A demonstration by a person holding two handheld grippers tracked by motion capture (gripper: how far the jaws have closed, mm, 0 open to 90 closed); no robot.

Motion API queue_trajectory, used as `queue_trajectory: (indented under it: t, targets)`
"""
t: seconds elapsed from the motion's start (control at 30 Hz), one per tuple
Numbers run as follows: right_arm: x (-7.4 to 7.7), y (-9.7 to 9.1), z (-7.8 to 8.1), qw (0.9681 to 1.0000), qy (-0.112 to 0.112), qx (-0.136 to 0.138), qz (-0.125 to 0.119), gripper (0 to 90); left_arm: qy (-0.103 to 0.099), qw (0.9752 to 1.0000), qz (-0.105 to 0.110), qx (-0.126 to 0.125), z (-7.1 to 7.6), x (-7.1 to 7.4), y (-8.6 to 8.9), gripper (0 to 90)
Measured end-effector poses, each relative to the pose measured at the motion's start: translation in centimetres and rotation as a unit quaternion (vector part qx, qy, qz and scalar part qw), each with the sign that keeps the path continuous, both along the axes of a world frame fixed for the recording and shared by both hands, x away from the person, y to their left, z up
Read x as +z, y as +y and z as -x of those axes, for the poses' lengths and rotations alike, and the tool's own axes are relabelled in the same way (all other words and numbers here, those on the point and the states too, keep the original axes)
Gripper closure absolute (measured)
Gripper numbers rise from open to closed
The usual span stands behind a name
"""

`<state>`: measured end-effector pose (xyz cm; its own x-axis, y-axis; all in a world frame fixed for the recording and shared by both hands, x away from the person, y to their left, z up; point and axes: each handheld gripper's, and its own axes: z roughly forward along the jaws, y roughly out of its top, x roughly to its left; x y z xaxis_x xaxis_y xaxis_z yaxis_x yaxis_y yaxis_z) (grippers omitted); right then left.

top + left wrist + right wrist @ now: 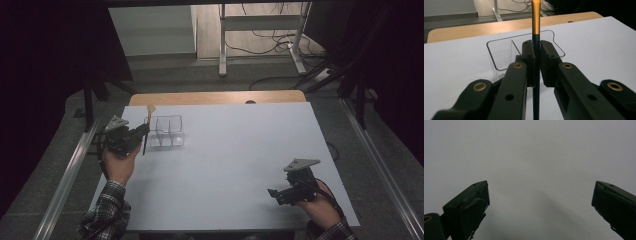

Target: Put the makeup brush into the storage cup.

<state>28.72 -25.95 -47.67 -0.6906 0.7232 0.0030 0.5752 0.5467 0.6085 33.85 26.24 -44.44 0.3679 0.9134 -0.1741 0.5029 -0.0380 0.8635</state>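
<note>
A white tabletop (pixel 235 155) carries a clear plastic organizer (pixel 167 131) with compartments, standing near its far left corner. The rest of the white surface lies bare, its far edge meeting a strip of light wood (pixel 215 97). From the left gripper view, the organizer's curved transparent rim (pixel 499 47) stands out against the white.
</note>
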Motion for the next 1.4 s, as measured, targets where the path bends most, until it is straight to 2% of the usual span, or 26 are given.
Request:
queue_trajectory:
  t: [0.2,0.93,1.4]
  targets:
    - [0.0,0.0,0.0,1.0000,0.001,0.000,0.000,1.4,-0.004,1.0000,0.006,0.003,-0.6,0.3,0.1,83.5]
    - [0.0,0.0,0.0,1.0000,0.004,0.001,-0.001,1.4,-0.017,0.9998,0.002,0.004,-2.3,1.4,0.2,83.5]
    - [-0.1,0.0,0.0,1.0000,0.006,0.004,-0.001,1.6,-0.024,0.9997,0.007,0.008,-3.2,1.9,0.4,83.5]
